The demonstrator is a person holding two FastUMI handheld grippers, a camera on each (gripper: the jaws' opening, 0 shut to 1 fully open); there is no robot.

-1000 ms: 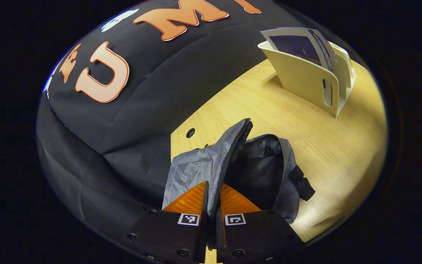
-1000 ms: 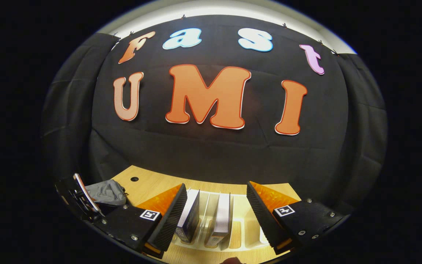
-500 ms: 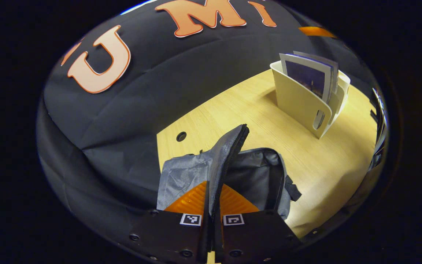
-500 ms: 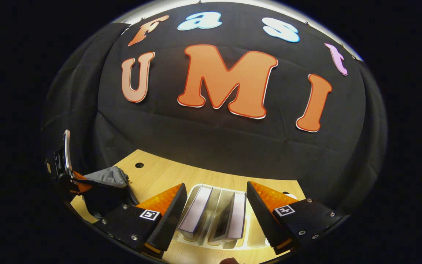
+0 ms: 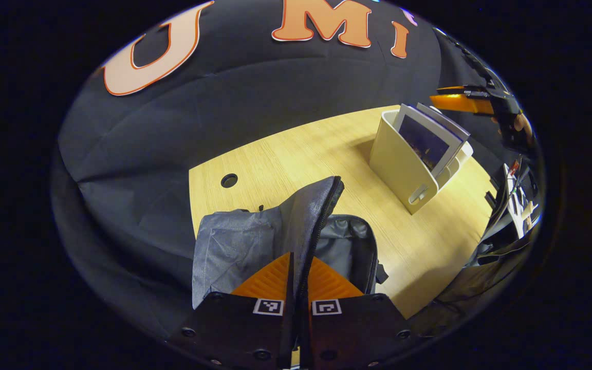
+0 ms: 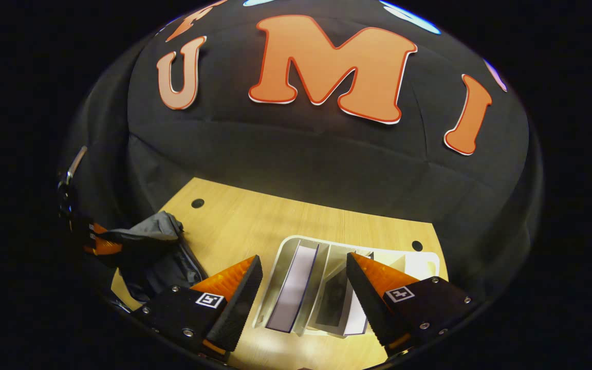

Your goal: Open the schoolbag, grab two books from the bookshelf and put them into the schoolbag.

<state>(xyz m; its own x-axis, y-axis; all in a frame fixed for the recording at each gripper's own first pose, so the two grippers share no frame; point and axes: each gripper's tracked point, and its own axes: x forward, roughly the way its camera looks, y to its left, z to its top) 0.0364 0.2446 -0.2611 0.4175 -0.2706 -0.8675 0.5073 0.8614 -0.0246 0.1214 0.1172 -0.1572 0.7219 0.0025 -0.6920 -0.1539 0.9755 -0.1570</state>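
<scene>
The grey schoolbag lies on the wooden table, its zippered flap lifted and its dark inside showing. My left gripper is shut on the flap's zipper edge. The cream bookshelf stands further right with books upright in it. In the right gripper view my right gripper hovers open above the bookshelf, over two books in its slots. The bag and the left gripper show at the left. The right gripper appears above the shelf in the left gripper view.
The light wooden table has round cable holes near the black cloth wall. Dark equipment with cables sits beyond the table's right edge in the left gripper view.
The left gripper has risen, holding the bag's flap up, so more of the table shows. The right gripper has risen and tilted down over the bookshelf, still open.
</scene>
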